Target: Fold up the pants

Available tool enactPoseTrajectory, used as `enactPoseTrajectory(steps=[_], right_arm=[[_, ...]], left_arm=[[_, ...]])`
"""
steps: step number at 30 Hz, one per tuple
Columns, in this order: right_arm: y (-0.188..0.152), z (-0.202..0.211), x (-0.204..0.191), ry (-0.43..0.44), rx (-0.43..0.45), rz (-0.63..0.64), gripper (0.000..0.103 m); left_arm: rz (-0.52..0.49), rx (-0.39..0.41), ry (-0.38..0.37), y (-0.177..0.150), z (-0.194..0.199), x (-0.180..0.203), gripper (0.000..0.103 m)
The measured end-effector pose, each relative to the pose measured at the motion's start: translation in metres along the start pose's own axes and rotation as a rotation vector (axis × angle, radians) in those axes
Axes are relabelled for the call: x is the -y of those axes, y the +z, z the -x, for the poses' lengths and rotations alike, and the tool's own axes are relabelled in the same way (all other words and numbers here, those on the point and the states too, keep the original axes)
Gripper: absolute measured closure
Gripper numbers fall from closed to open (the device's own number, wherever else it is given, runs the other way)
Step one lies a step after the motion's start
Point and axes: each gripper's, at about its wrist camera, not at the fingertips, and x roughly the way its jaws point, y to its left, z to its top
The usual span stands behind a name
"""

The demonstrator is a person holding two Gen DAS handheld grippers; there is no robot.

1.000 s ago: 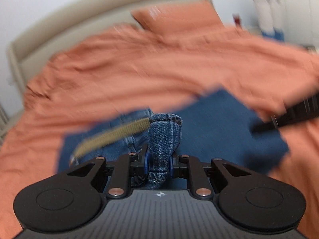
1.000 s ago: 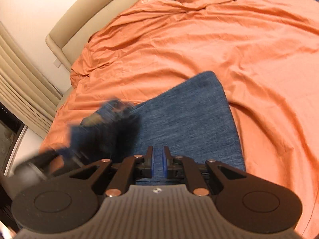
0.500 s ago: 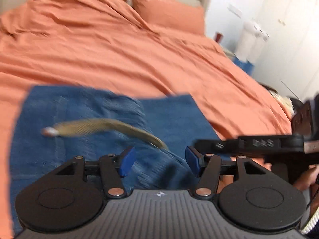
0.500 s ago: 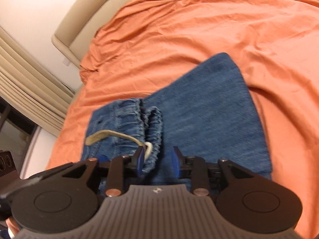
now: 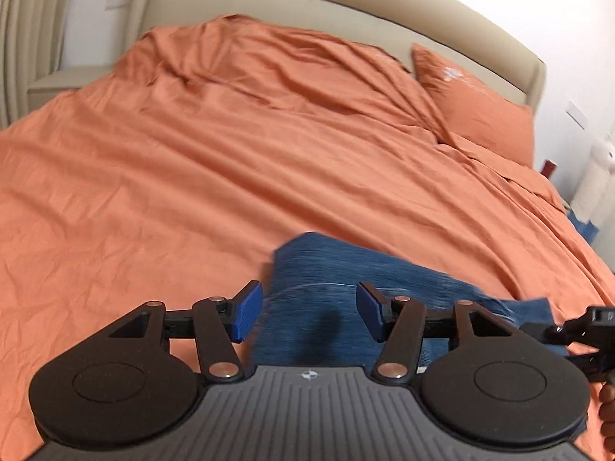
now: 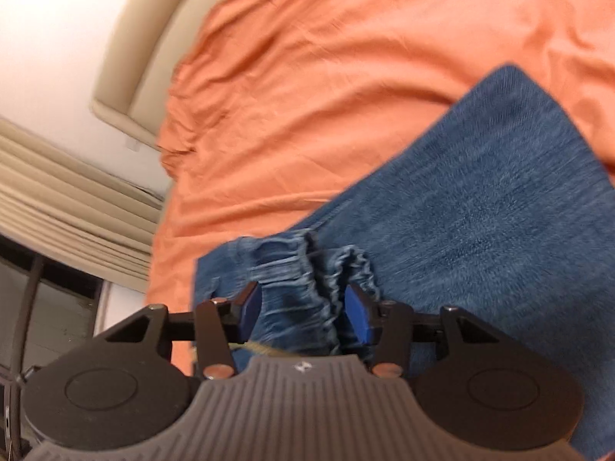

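Blue denim pants (image 6: 480, 207) lie folded on the orange bedspread (image 6: 326, 77). Their gathered waistband (image 6: 307, 269) lies bunched just ahead of my right gripper (image 6: 303, 313), which is open, with the blue pads on either side of the bunched cloth and not pressed on it. A tan drawstring (image 6: 255, 347) shows under the gripper. In the left wrist view the pants (image 5: 319, 307) are blurred below my left gripper (image 5: 309, 313), which is open and empty above them. The right gripper's black frame (image 5: 588, 330) shows at the right edge.
The bed has a beige headboard (image 5: 346, 11) and an orange pillow (image 5: 472, 107) at the far right. Beige curtains (image 6: 69, 199) and a dark window hang to the left. A white object (image 5: 599, 176) stands beside the bed on the right.
Both grippers have opened and let go of the pants. The left gripper has swung left and now faces the headboard. The right gripper has moved closer over the waistband.
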Motion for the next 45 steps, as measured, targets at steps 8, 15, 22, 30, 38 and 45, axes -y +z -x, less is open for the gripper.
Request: enactPoseTrajectory(steps=[8, 15, 22, 30, 38, 45], right_arm=[[0.001, -0.034, 0.014, 0.018, -0.035, -0.11, 0.084], [0.001, -0.005, -0.077, -0.142, 0.014, 0.219, 0.093], [0.008, 0.037, -0.167, -0.184, 0.049, 0.366, 0.094], [0.038, 0.097, -0.18, -0.267, 0.169, 0.357, 0.094], [0.057, 0.107, -0.072, -0.398, 0.153, 0.301, 0.094], [0.062, 0.077, 0.025, -0.404, 0.099, 0.196, 0.094]], left_arm=[[0.05, -0.023, -0.036, -0.003, -0.005, -0.022, 0.037], [0.097, 0.01, -0.046, 0.003, 0.007, -0.031, 0.04], [0.152, 0.05, -0.084, 0.007, 0.031, -0.044, 0.041], [0.106, 0.045, -0.14, 0.004, 0.031, -0.03, 0.042], [-0.105, -0.035, -0.137, -0.017, 0.006, 0.016, 0.045], [-0.192, -0.111, -0.122, -0.037, -0.024, 0.033, 0.046]])
